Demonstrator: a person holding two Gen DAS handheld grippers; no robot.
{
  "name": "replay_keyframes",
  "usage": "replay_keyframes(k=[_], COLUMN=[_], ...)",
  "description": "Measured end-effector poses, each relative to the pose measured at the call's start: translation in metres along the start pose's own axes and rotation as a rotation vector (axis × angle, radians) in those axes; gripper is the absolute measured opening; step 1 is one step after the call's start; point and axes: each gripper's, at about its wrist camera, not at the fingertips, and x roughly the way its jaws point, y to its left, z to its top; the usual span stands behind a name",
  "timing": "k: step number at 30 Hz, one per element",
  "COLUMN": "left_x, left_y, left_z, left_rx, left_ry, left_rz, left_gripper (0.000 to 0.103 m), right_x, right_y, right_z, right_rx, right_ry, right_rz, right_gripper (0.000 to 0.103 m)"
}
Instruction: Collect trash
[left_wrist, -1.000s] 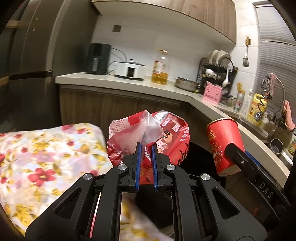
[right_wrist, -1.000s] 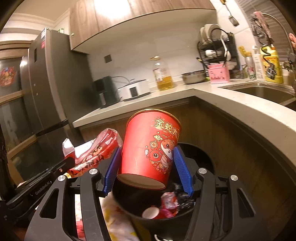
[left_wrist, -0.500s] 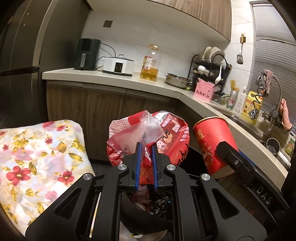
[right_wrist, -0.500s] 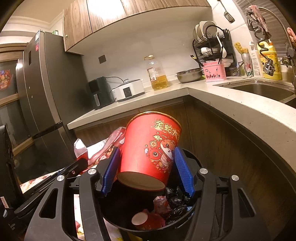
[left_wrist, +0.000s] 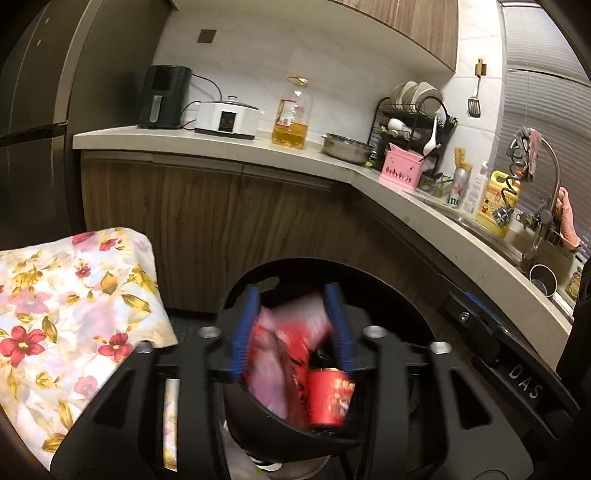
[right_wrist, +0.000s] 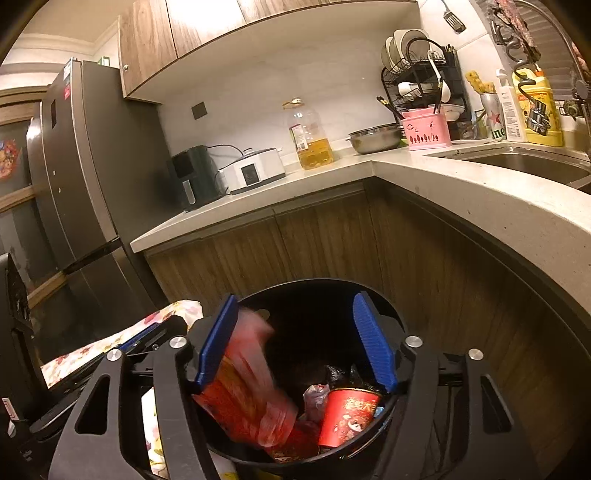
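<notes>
A black round trash bin (left_wrist: 402, 295) (right_wrist: 317, 290) stands on the floor by the kitchen cabinets. My left gripper (left_wrist: 291, 328) is open above it. The red and white snack bag (left_wrist: 284, 354) is blurred, dropping between the blue pads into the bin; it also shows in the right wrist view (right_wrist: 247, 391). My right gripper (right_wrist: 295, 343) is open over the bin. The red paper cup (right_wrist: 347, 417) lies inside the bin among other trash, and shows in the left wrist view (left_wrist: 328, 398) too.
A table with a floral cloth (left_wrist: 62, 317) stands left of the bin. Wooden cabinets (left_wrist: 221, 229) and an L-shaped counter (right_wrist: 461, 192) wrap behind and right. A fridge (right_wrist: 85, 206) stands at the left. The sink (right_wrist: 524, 166) is on the right.
Both grippers opened. The snack bag left my left gripper and is falling into the bin. The red cup left my right gripper and now lies in the bin.
</notes>
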Motion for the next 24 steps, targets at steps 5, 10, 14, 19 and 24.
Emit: replay_keyframes(k=[5, 10, 14, 19, 24], left_x=[-0.012, -0.043, -0.076, -0.120, -0.161], left_y=[0.013, 0.028, 0.040, 0.058, 0.071], left_z=[-0.003, -0.006, -0.010, -0.015, -0.026], left_rx=[-0.020, -0.002, 0.010, -0.019, -0.037], left_ry=[-0.004, -0.030, -0.063, -0.079, -0.071], left_rz=[0.051, 0.169, 0.274, 0.361, 0.424], left_gripper=[0.066, 0.080, 0.087, 0.092, 0.096], right_x=[-0.005, -0.018, -0.027, -0.045, -0.067], right_y=[0.004, 0.016, 0.033, 0.057, 0.082], right_z=[-0.004, -0.007, -0.010, -0.017, -0.027], right_rx=[-0.016, -0.047, -0.086, -0.137, -0.187], right_ry=[0.007, -0.005, -0.009, -0.020, -0.004], right_rz=[-0.024, -0.040, -0.044, -0.056, -0.050], right_gripper=[0.075, 0.087, 0.090, 0.097, 0.097])
